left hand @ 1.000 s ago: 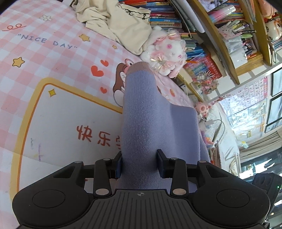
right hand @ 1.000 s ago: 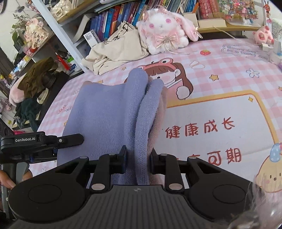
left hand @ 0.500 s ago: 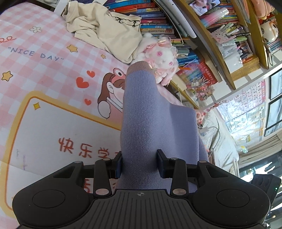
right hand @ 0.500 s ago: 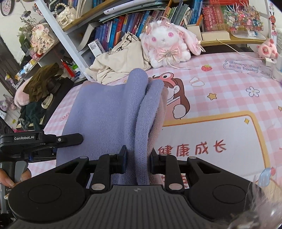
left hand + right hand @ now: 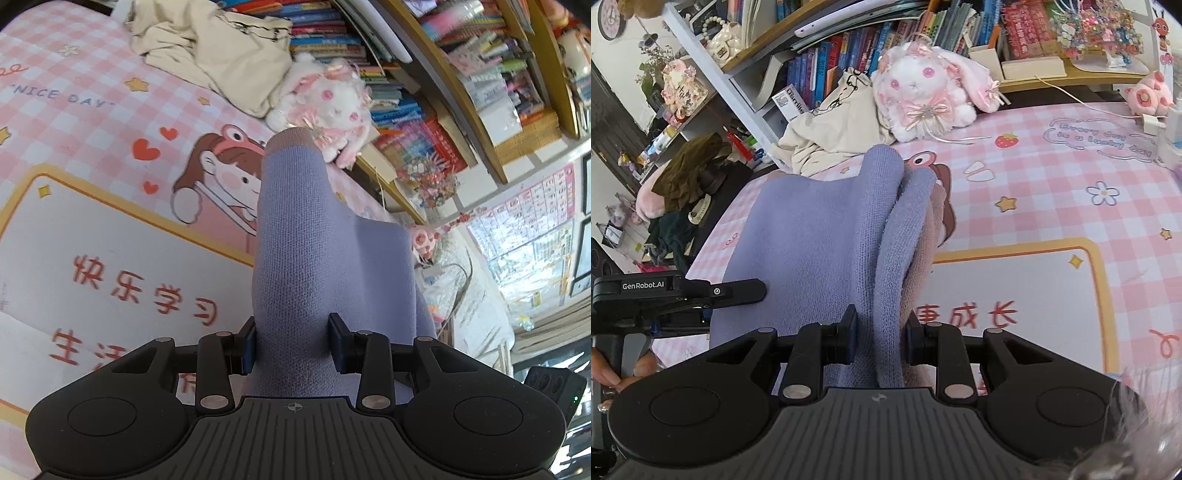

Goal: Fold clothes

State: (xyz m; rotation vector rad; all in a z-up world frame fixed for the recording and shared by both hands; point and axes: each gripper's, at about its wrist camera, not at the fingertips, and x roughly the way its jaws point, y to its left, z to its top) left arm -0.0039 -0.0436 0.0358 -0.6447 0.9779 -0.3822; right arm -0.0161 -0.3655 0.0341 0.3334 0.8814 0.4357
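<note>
- The left gripper (image 5: 291, 341) is clamped on a bunched fold of the lilac knit (image 5: 317, 258), and the right gripper (image 5: 879, 341) is clamped on another bunch of it, several layers thick, with a mauve band (image 5: 932, 221) showing at one side.
- The knit hangs between the two tools, lifted off the desk mat (image 5: 1052, 184); the span between them sags a little, so it is not pulled taut.
- My reading: holding it at two points keeps an edge straight, so the cloth can be laid down in one flat panel for a fold.
- In the right view the left gripper shows from the side (image 5: 701, 291), level with the knit's left edge and close to the desk's left edge.
- The mat's printed middle panel (image 5: 110, 258) lies bare under the cloth, open room for laying it down.
- Toward the back edge sit a cream garment (image 5: 834, 136) and a plush rabbit (image 5: 923, 92), right against the bookshelf (image 5: 849, 48); the far end of the knit points at them.
- A white plug (image 5: 1152, 122) and its cord lie at the back right corner, well apart from the cloth.
- Likely risk: swinging the knit far back would brush the rabbit or land on the cream garment; setting it nearer the front avoids that.
</note>
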